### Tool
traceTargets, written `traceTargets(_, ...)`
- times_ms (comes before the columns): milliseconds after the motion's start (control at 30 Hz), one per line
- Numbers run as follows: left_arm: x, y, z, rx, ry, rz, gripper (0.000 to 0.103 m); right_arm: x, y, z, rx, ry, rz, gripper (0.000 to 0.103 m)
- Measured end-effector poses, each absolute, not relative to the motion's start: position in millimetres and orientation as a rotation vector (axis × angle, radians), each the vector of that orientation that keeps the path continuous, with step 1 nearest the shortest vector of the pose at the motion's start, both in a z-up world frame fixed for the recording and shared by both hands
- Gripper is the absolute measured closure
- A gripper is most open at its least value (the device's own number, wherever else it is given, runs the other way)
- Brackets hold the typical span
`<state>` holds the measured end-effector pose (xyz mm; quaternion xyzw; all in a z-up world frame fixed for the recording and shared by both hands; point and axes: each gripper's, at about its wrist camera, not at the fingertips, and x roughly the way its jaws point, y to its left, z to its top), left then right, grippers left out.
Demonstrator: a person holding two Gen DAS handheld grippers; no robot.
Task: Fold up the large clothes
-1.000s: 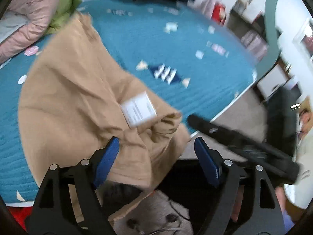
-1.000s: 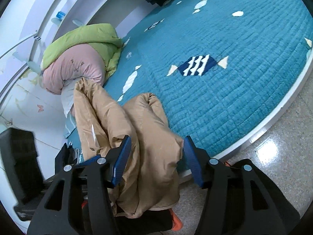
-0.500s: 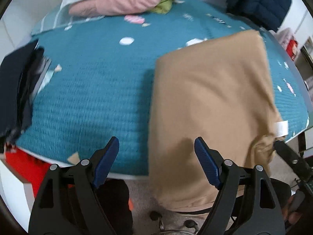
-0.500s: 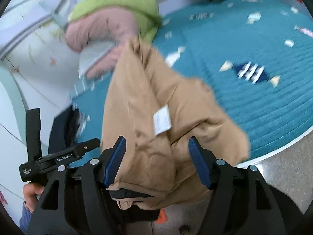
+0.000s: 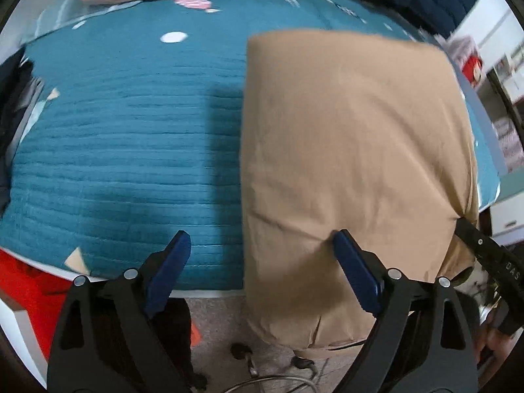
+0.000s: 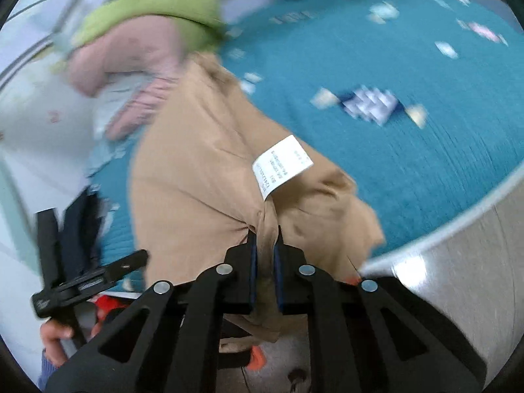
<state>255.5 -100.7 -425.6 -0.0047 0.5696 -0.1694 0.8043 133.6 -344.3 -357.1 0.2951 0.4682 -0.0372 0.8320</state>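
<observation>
My right hand-held gripper [image 6: 264, 245] is clenched on a bunched corner of the tan garment [image 5: 353, 150], fabric pinched between the blue pads [image 6: 251, 262]. White care label [image 6: 282, 166] sticks up just beyond the pinch. My left hand-held gripper [image 5: 260, 262] is released, jaws spread wide, its right finger [image 5: 355, 268] lying over the garment's near part, left finger over bare bedspread. The garment lies spread flat on the teal bedspread [image 5: 124, 137], its near end hanging over the bed edge toward the floor. Pink and green bedding [image 6: 137, 32] piled at the far side. Right view is motion-blurred.
</observation>
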Motion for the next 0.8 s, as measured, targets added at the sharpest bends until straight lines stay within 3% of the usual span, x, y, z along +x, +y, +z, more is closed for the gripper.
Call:
traceTargets(33,255.6,-104.9,-426.6,0.004,1.214,-0.366,0.014,130.5,-349.2,-360.3,0.649,0.995,-0.119,0.076)
traceTargets(100,257.3,-110.1,-427.1,0.019,1.204,-0.366,0.014,129.3,-355.0,-362.9,0.661,1.011,-0.171,0.048)
traceTargets(233,263.6,-113.0,-427.1,0.014,1.209,-0.374,0.014,131.0,-371.6,-377.7,0.794,1.028,-0.156,0.036)
traceTargets(300,264.5,-110.5,-427.3,-0.002,1.214,-0.380,0.014,141.4,-377.3,-394.7,0.820,1.100,-0.161,0.024)
traceTargets(567,281.5,-88.2,-447.0,-0.205,1.308,-0.423,0.011,149.4,-391.8,-450.9,1.123,1.072,0.045,0.022)
traceTargets(700,284.8,-88.9,-454.1,-0.262,1.321,-0.432,0.011,155.3,-390.0,-466.7,1.180,1.080,0.092,0.016)
traceTargets(800,283.9,-90.7,-461.8,-0.326,1.334,-0.442,0.011,159.8,-381.5,-461.3,1.178,1.074,0.121,0.018)
